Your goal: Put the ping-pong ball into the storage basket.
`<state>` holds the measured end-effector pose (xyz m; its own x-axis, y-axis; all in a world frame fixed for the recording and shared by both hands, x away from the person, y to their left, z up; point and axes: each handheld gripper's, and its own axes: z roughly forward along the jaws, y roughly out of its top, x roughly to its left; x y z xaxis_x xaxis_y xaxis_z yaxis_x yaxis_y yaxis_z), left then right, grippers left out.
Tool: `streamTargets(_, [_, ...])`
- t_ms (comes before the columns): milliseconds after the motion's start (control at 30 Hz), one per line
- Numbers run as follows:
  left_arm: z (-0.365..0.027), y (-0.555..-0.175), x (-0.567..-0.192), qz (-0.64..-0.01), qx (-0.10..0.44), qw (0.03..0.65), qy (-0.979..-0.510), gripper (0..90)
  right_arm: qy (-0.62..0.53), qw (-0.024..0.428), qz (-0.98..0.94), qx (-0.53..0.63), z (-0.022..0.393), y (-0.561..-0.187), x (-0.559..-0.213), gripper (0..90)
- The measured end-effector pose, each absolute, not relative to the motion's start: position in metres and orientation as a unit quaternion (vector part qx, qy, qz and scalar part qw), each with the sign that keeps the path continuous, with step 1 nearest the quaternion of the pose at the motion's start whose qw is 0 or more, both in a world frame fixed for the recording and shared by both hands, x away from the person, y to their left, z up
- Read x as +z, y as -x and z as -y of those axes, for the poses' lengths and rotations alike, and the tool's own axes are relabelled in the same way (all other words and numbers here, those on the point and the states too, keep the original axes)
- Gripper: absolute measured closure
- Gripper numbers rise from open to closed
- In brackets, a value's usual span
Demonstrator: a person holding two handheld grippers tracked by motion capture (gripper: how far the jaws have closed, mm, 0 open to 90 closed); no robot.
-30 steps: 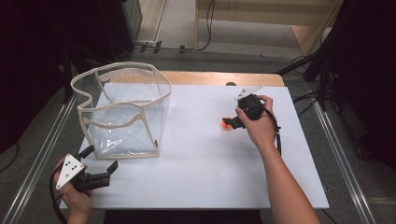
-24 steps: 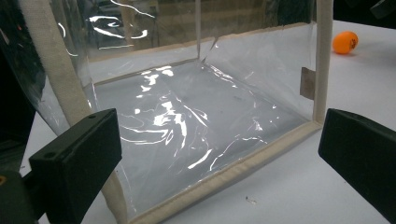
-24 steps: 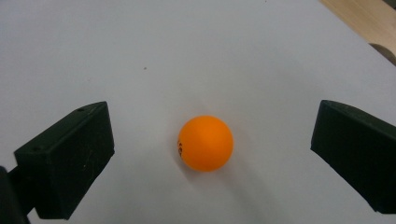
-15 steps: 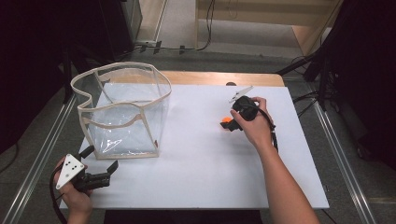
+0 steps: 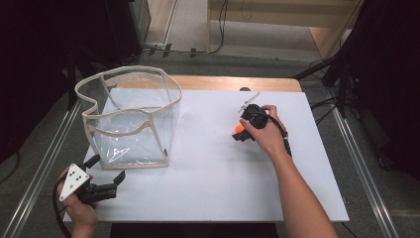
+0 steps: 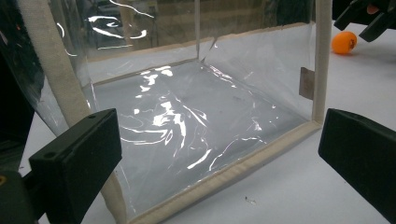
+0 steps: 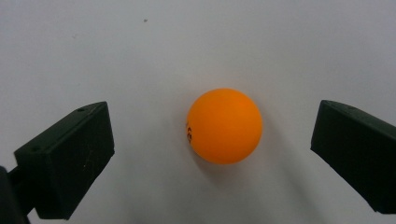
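One white tabletop [image 5: 208,173] on a wooden table, carrying one bag and one ball. One clear plastic bag [image 5: 131,119] with beige fabric trim stands upright and open-topped on the left half of the tabletop; through the left gripper view its transparent wall [image 6: 187,121] shows crinkled film, glare streaks and a beige bottom seam resting on the white surface. Two hand-held grippers, one per hand. Left gripper [image 5: 106,179], held at the near-left edge of the tabletop just in front of the bag's near corner, points toward the bag; its two black fingers [image 6: 77,158] stand spread apart, released, with nothing between them, the bag wall straight ahead and not touched. Right gripper [image 5: 239,134], held right of centre and well apart from the bag, tilts down toward the tabletop. One orange ping-pong ball [image 7: 224,125] lies on the tabletop directly under it. In the right gripper view the ball sits between the two black fingers [image 7: 65,158], slightly nearer the right one, with white surface visible on both sides: fingers released, not touching the ball. Small dark print shows on the ball's left side, too small to read. In the high view the ball [image 5: 238,129] peeks out at the left of the right hand [image 5: 267,134].
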<state>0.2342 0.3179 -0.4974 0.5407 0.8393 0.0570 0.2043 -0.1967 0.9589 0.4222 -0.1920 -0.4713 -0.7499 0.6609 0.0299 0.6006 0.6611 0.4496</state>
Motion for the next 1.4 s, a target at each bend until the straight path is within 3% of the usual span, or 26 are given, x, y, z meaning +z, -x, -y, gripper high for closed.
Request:
streamTargets(67, [-0.318, -0.234, -0.497, -0.367, 0.307, 0.517, -0.710, 0.0, -0.345, 0.064, -0.911, 0.218, 0.191, -0.423, -0.472, 0.0])
streamTargets(167, [-0.318, -0.234, -0.497, -0.368, 0.308, 0.517, -0.709, 0.0, -0.350, 0.081, -0.910, 0.205, 0.188, -0.424, -0.474, 11.7])
streamTargets(367, [-0.318, -0.234, -0.497, -0.369, 0.308, 0.516, -0.709, 0.0, -0.353, 0.065, -0.912, 0.199, 0.186, -0.428, -0.478, 12.7])
streamTargets(967, [-0.318, -0.234, -0.497, -0.368, 0.308, 0.516, -0.709, 0.0, -0.356, 0.051, -0.918, 0.167, 0.179, -0.430, -0.485, 46.6])
streamTargets(1400, [-0.318, -0.234, -0.497, -0.368, 0.308, 0.515, -0.710, 0.0, -0.347, 0.047, -0.920, 0.178, 0.177, -0.431, -0.476, 47.6])
